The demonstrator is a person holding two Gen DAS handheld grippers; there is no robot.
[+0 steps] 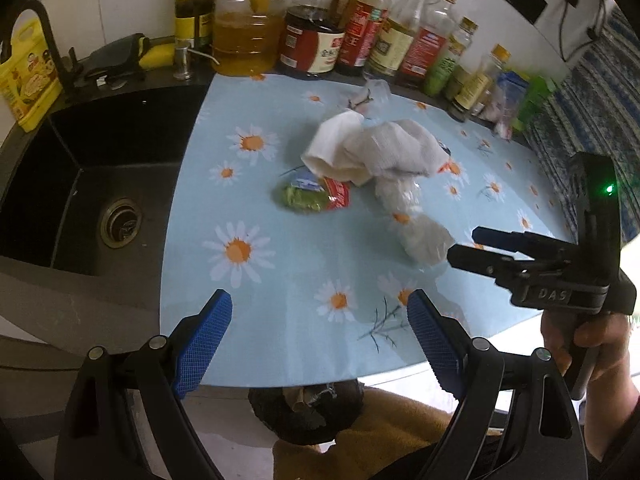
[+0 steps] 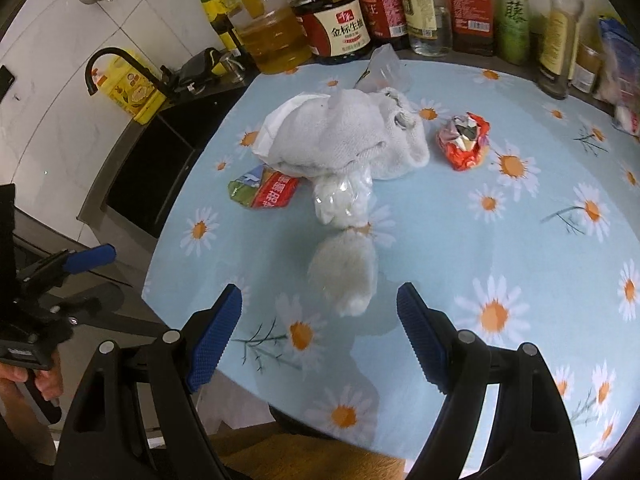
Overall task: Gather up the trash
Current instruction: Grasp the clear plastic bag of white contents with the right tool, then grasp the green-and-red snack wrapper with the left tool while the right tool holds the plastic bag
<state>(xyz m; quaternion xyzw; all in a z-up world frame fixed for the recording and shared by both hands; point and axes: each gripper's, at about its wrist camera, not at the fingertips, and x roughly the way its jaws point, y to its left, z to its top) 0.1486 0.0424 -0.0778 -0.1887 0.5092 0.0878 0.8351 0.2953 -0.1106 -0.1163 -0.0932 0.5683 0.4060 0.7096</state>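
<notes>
A pile of trash lies mid-table on the daisy cloth [image 1: 288, 272]: a white rag and paper [image 1: 368, 148], a clear twisted plastic bag [image 1: 420, 228], a green and red wrapper [image 1: 316, 196]. In the right wrist view the rag [image 2: 344, 132], the clear bag [image 2: 344, 264], the wrapper [image 2: 264, 190] and a crumpled red wrapper [image 2: 464, 140] show. My left gripper [image 1: 320, 340] is open and empty over the front table edge. My right gripper [image 2: 320, 340] is open and empty, its jaws just short of the clear bag's near end; it also shows in the left wrist view [image 1: 464, 246].
A black sink [image 1: 92, 184] with a faucet lies left of the table. Several oil and sauce bottles [image 1: 312, 36] line the back wall. A dark bin with trash [image 1: 308, 412] sits below the front table edge. A clear bag [image 2: 386, 66] lies behind the rag.
</notes>
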